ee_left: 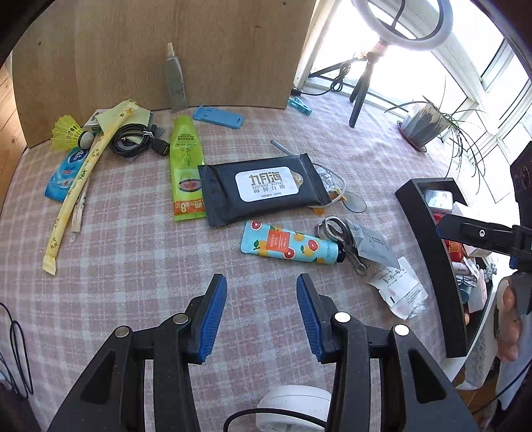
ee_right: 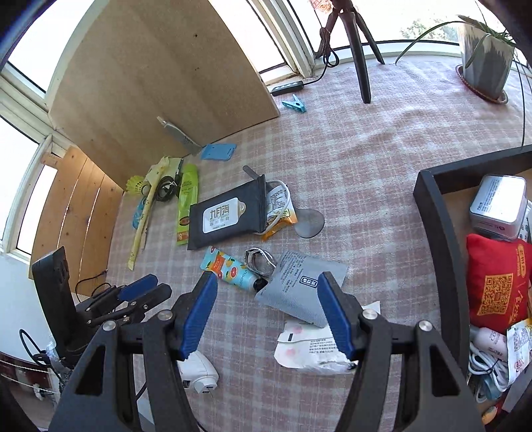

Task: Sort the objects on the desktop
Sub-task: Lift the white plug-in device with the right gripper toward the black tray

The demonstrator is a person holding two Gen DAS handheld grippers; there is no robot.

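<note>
Around the one black wipes pack lie one green pouch, one fruit-print tube, one grey packet and one yellow shuttlecock. Behind it are one blue card, one grey tube and one blue clip.

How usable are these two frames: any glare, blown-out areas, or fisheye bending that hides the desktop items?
Left wrist view: window blown out white, ring light washed against it; black wipes pack label stays readable; edges bend strongly. Right wrist view: windows overexposed, tablecloth evenly sunlit; black bin rim curves; grey pouch print sharp. Neither shows motion blur.
</note>
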